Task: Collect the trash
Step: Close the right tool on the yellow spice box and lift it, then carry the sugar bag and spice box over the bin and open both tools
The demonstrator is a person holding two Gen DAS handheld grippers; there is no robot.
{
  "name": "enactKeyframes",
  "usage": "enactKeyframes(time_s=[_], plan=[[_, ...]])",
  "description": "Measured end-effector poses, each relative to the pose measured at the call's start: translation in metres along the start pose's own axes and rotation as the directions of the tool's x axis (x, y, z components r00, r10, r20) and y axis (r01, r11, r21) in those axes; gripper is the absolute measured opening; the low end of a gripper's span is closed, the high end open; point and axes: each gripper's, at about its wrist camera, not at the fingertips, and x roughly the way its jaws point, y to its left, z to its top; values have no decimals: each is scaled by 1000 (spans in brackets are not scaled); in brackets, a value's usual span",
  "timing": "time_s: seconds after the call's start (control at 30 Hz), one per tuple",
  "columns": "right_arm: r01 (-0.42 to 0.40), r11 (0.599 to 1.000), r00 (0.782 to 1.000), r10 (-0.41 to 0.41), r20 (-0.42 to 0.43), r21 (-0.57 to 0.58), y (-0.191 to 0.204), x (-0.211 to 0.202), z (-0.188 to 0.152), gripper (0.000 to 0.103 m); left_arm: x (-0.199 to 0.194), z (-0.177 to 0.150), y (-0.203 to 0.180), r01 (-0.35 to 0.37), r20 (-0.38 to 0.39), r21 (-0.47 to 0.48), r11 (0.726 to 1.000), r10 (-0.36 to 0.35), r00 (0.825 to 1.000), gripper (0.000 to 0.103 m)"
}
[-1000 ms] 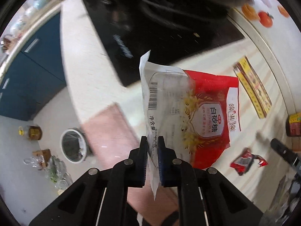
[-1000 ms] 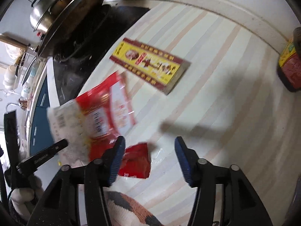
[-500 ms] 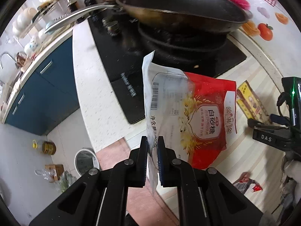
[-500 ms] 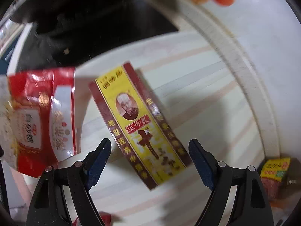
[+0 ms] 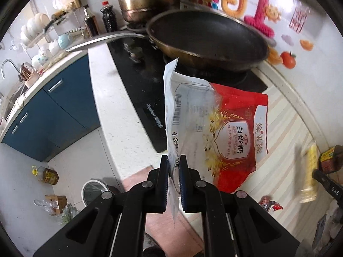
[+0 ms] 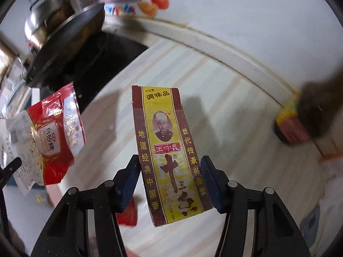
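Left gripper (image 5: 173, 167) is pinched tight on the white edge of the empty sugar bag (image 5: 214, 132), which dangles clear of the counter in front of the frying pan (image 5: 208, 36). Over on the right, the right gripper (image 6: 169, 184) has its fingers on either side of the yellow seasoning box (image 6: 169, 152), which looks lifted off the striped countertop (image 6: 235, 98), though the contact itself is hard to make out. So both hands are loaded, mid-pickup. Next up, I'd say: carry both down to the trash bin (image 5: 94, 190) on the floor. A small red wrapper (image 5: 271, 202) waits on the counter.
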Motion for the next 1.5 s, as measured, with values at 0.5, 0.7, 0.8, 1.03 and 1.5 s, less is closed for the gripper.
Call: enactKeyframes(time_s=[0.5, 0.7, 0.8, 1.03, 1.5], plan=[[133, 991, 980, -131, -149, 7, 43, 81, -23, 89, 8, -24, 39, -67, 13, -105, 992, 69, 998, 6], [184, 983, 976, -178, -128, 31, 38, 101, -21, 60, 20, -34, 31, -63, -19, -73, 995, 61, 998, 6], [156, 985, 986, -152, -66, 67, 35, 76, -22, 59, 14, -35, 36, -56, -16, -63, 996, 56, 998, 6], [16, 1000, 997, -18, 76, 25, 75, -10, -25, 59, -15, -30, 66, -18, 17, -100, 995, 20, 1000, 6], [-211, 946, 976, 218, 1, -245, 268, -50, -108, 59, -72, -71, 229, -64, 55, -301, 952, 84, 995, 6]])
